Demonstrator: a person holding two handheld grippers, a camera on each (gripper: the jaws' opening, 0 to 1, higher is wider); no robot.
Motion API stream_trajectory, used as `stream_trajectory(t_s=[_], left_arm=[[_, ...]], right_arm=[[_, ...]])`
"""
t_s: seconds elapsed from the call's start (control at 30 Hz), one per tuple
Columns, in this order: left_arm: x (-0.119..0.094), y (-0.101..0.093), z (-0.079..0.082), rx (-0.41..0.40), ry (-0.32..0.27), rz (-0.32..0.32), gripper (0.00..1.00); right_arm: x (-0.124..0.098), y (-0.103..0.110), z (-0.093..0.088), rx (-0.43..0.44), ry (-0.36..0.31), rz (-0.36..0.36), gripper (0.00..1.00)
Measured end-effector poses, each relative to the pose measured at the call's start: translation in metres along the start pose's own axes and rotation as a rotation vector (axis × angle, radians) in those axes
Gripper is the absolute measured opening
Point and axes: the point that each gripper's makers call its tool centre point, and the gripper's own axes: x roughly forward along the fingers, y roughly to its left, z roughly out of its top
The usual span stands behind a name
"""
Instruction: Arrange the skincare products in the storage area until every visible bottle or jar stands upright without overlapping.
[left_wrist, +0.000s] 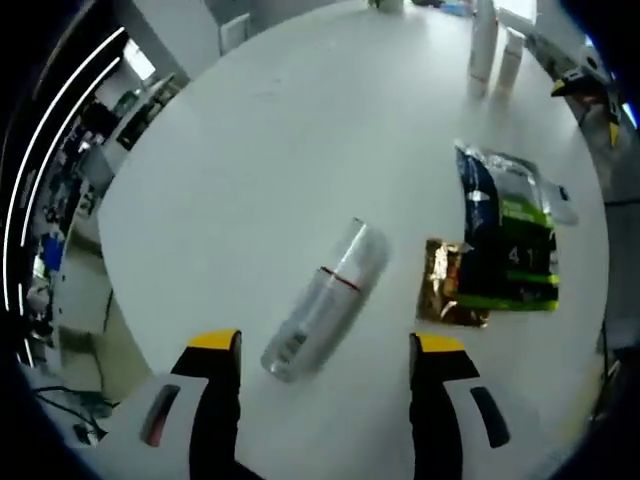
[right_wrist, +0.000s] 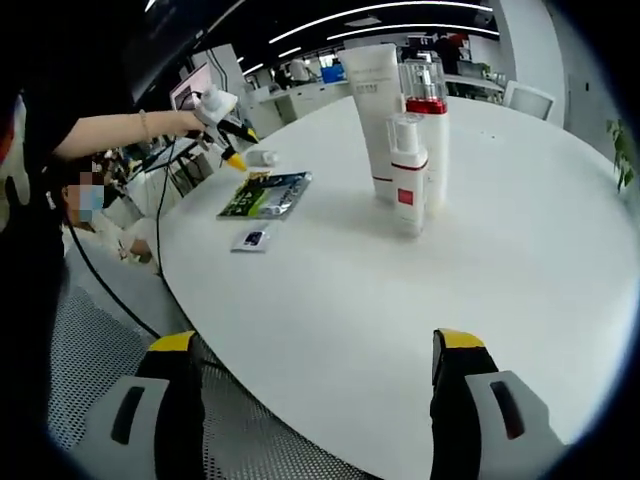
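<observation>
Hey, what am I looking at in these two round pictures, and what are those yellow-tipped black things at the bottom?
Those are hand-held grippers, one in each of a person's hands, each carrying a fisheye camera. The left gripper view looks down past the open left gripper at a clear bottle lying on its side on the white table, beside some packets. The right gripper view shows the open right gripper facing three upright bottles, with the person's other hand reaching in. Nothing is held.

my right gripper (right_wrist: 315, 385) jaws apart, empty | three bottles (right_wrist: 405, 140) upright on white table (right_wrist: 520, 260) | green packet (right_wrist: 265, 194) flat | left gripper (right_wrist: 228, 135) over far edge
</observation>
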Motion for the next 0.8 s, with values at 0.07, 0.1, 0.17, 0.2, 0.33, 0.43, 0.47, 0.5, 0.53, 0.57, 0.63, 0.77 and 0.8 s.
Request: stream_trajectory(t_s=[0.07,0.1,0.17,0.2,0.33,0.43,0.47,0.5,0.53,0.57,0.63,0.77,0.8], left_arm=[[0.005,0.006,0.000,0.009,0.009,-0.014,0.55],[0.008,0.004,0.001,0.018,0.015,-0.029,0.54],[0.014,0.003,-0.003,0.043,0.040,-0.054,0.51],[0.015,0.003,-0.003,0.050,0.044,-0.057,0.50],[0.022,0.000,-0.008,0.109,0.078,-0.114,0.45],[0.022,0.004,-0.007,0.119,0.077,-0.135,0.39],[0.024,0.004,-0.008,0.129,0.086,-0.146,0.38],[0.024,0.002,-0.008,0.133,0.091,-0.160,0.37],[0.025,0.002,-0.008,0.136,0.097,-0.182,0.36],[0.026,0.001,-0.008,0.138,0.102,-0.196,0.35],[0.029,0.002,-0.009,0.164,0.127,-0.233,0.32],[0.029,-0.004,-0.008,0.218,0.172,-0.275,0.28],[0.029,-0.004,-0.008,0.224,0.177,-0.277,0.28]], right_arm=[[0.000,0.000,0.000,0.001,0.000,0.000,0.95],[0.000,-0.001,-0.001,0.002,0.001,-0.001,0.95],[0.000,-0.001,-0.001,0.002,0.001,-0.002,0.95],[0.000,-0.002,-0.002,0.002,0.001,-0.003,0.95],[0.001,-0.002,-0.002,0.008,0.004,-0.002,0.95],[0.001,-0.002,-0.003,0.016,0.005,0.002,0.94],[0.001,-0.002,-0.003,0.017,0.005,0.002,0.94],[0.001,-0.002,-0.003,0.019,0.007,0.003,0.94],[0.001,-0.002,-0.003,0.020,0.007,0.004,0.94],[0.002,-0.002,-0.003,0.021,0.006,0.004,0.94],[0.002,-0.001,-0.002,0.022,0.005,0.005,0.94],[0.002,-0.001,-0.002,0.024,0.004,0.006,0.94],[0.002,-0.001,-0.001,0.024,0.002,0.006,0.93]])
